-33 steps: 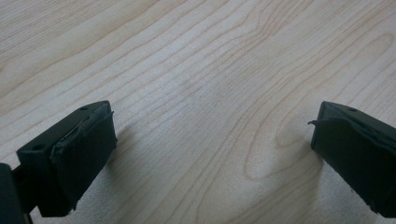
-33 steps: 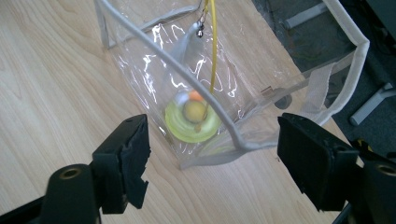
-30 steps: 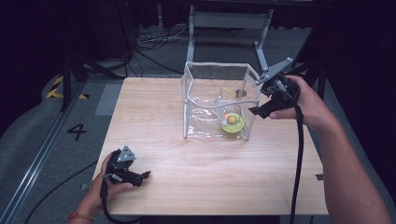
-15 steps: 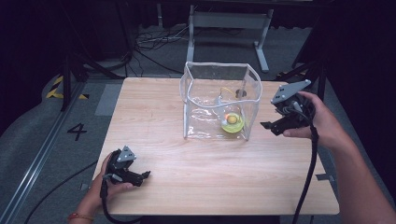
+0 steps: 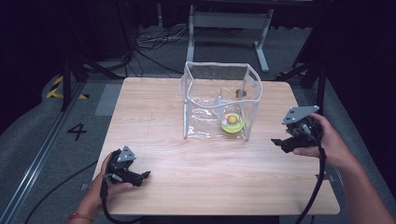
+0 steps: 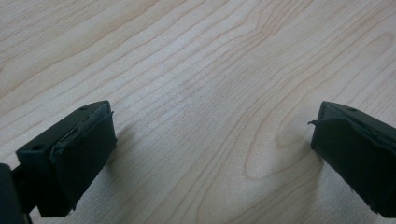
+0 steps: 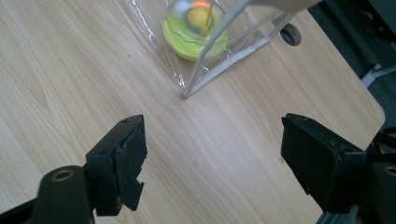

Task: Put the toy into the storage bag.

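**Right gripper nearer the clear bag**

We held both grippers empty, jaws spread wide. The clear plastic bag [image 5: 219, 100] stood upright mid-table, a yellow-green disc [image 5: 232, 124] with an orange-topped ball lying inside at its near right corner. Our right gripper [image 5: 284, 143] sat just beside that corner — bag ahead and to its left. Our left gripper [image 5: 140, 177] rested well apart, at the near left edge of the wooden table [image 5: 196, 163] — so we judged the right hand better placed.
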Tool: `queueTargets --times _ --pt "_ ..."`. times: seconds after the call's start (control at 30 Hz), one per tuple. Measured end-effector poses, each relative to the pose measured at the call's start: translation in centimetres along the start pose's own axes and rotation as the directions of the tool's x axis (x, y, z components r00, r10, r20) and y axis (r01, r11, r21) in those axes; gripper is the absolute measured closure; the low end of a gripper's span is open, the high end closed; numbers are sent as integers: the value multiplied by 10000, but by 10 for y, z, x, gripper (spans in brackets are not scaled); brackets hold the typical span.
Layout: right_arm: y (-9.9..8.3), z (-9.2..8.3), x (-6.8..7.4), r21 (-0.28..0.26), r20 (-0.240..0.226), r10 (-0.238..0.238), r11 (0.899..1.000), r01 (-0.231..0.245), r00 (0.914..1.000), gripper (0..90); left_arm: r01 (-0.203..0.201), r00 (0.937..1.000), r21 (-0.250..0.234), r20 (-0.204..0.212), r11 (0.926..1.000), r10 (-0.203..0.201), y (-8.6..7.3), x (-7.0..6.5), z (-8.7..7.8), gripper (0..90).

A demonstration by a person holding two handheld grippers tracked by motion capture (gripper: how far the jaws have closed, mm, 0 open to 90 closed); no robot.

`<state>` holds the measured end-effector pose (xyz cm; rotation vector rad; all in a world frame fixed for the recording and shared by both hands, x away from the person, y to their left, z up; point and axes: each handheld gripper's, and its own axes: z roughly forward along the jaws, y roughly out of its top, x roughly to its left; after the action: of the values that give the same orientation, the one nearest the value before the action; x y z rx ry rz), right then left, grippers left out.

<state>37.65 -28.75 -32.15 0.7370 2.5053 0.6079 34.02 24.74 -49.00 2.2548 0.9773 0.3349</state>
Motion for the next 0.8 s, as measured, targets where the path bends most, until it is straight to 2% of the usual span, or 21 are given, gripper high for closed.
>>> queueTargets --times 0.1,0.13,0.17,0.3,0.37,0.57,0.7,0.8 --pt "-14 6 1 -202 176 74 9998 -71 9998 228 24 10000 -6 10 10000 -24 0 0 0 2" --pt "-14 6 1 -202 176 74 9998 -71 9998 228 24 10000 -6 10 10000 -24 0 0 0 2" --pt "-24 9 1 -289 48 232 9993 -231 9997 220 23 10000 -5 13 10000 -23 0 0 0 2" --pt "-39 14 3 -444 54 387 9983 -385 9992 220 -14 10000 16 4 10000 14 0 0 0 2" --pt "-50 18 4 -547 199 476 9974 -464 9987 220 -34 10000 22 1 10000 34 0 1 0 2" --pt "-86 32 6 -879 226 1063 9907 -1039 9941 219 -26 10000 24 3 10000 26 0 1 0 2" --pt "-106 40 9 -891 114 1385 9866 -1370 9903 218 -20 10000 41 2 10000 20 0 1 0 2" --pt "-121 45 12 -823 210 1601 9840 -1579 9869 216 -18 10000 43 4 10000 18 1 1 0 2"
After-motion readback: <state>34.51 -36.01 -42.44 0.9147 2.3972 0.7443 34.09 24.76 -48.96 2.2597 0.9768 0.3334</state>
